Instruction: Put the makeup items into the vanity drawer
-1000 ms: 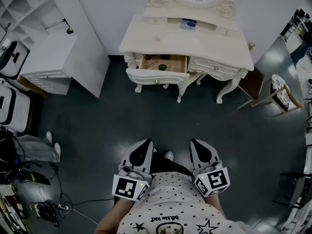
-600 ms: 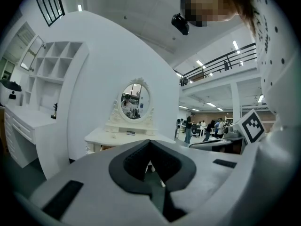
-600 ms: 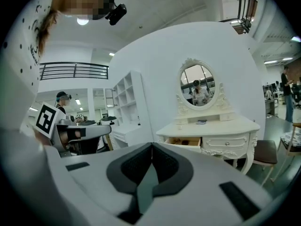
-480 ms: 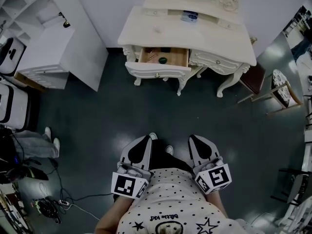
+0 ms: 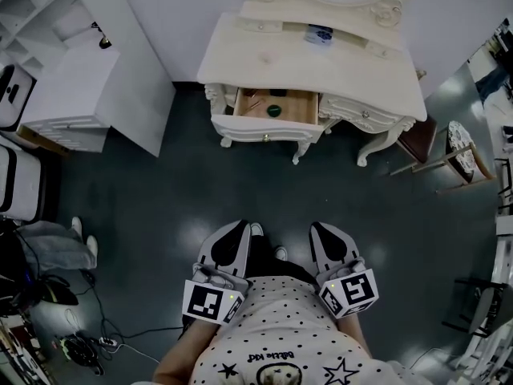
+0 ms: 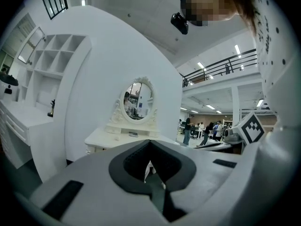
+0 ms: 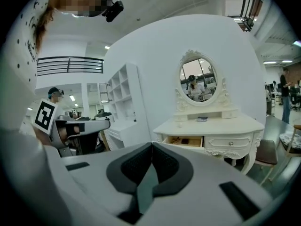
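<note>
Jaws of left gripper (image 5: 238,231) and right gripper (image 5: 323,231) closed, empty; open vanity drawer (image 5: 298,104) sits well ahead of both.

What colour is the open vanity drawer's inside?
Light brown wood; drawer shows best in head view.

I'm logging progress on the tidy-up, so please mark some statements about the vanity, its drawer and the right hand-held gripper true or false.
The vanity drawer stands open. True.
The drawer is empty. False: a round green item and other small things lie in it.
The right hand-held gripper holds a makeup item. False: its jaws are shut on nothing.
A small item sits on the vanity's upper shelf. True.
</note>
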Available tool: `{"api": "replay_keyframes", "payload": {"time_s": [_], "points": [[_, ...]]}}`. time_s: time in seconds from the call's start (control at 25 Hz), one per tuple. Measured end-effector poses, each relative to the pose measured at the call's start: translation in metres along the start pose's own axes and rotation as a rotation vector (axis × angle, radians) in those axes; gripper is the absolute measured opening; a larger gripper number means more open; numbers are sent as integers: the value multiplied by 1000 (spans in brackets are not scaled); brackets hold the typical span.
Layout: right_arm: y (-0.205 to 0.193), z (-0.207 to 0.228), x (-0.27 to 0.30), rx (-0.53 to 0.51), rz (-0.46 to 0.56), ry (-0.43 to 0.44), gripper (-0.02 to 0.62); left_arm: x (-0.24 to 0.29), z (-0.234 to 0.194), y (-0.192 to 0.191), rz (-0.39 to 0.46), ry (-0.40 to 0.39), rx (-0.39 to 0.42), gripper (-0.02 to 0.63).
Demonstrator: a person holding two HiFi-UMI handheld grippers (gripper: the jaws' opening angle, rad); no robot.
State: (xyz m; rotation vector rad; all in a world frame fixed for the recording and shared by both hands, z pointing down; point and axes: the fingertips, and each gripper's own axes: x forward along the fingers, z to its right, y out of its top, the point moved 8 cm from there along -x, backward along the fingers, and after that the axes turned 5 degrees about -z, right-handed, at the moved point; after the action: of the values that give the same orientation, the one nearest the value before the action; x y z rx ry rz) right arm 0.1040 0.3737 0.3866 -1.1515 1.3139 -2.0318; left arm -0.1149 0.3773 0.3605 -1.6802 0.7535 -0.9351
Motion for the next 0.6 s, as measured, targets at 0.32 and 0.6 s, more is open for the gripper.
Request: {"api": "replay_keyframes", "payload": {"time_s": [0.32, 0.6], "points": [[28, -8, 44, 23, 31, -38, 9, 25, -50, 25, -1, -41, 37, -2], [35, -7, 68, 33, 25, -57, 9, 34, -75, 26, -20, -37, 23, -2]]}}
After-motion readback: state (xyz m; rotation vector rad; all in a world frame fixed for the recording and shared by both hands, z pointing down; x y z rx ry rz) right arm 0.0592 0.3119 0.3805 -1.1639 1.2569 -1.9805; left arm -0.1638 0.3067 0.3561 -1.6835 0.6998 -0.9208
